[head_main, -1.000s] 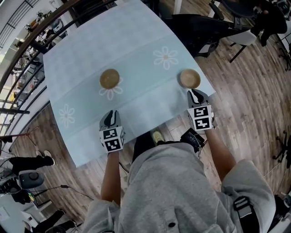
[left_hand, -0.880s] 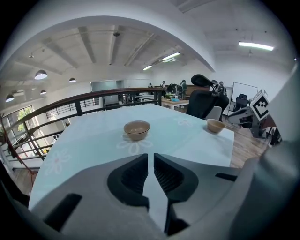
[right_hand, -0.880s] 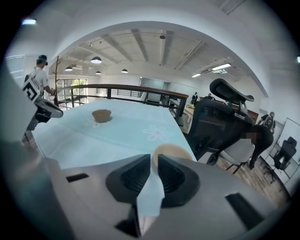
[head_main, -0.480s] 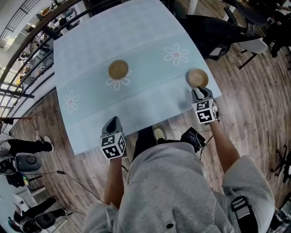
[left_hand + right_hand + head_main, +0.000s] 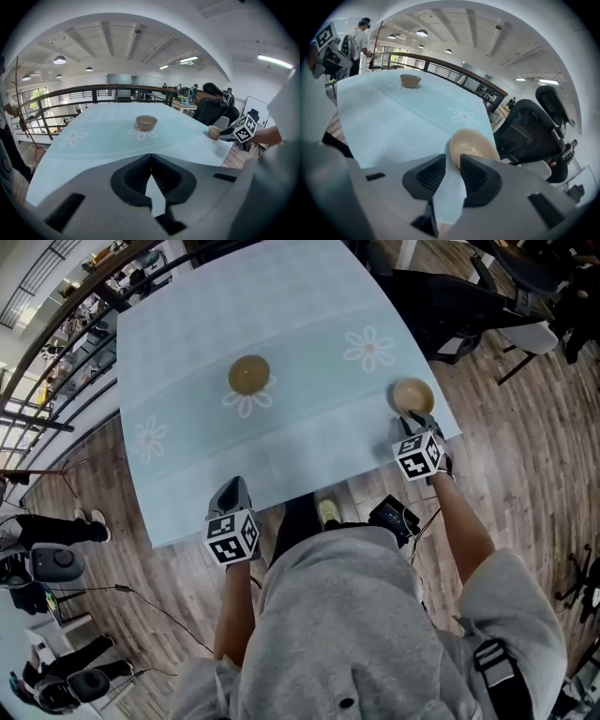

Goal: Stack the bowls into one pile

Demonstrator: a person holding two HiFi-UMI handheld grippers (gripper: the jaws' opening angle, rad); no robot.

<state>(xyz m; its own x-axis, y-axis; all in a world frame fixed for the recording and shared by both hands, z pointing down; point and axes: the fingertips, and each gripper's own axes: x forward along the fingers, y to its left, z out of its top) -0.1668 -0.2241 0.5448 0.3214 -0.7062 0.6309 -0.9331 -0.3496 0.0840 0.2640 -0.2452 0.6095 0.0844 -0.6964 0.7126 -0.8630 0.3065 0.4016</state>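
Two tan bowls stand apart on a pale blue flowered tablecloth. One bowl sits mid-table on a flower print. The other bowl sits at the table's near right corner. My right gripper is at this bowl, one jaw inside and one outside, shut on its near rim. My left gripper hovers at the table's near edge, shut and empty, well short of the middle bowl.
Black office chairs stand beyond the table's right side. A dark railing runs along the left. Camera gear lies on the wood floor at lower left. A person stands by the railing.
The left gripper drew back to the table's near edge and its jaws shut. The right gripper sank forward onto the right bowl's near rim.
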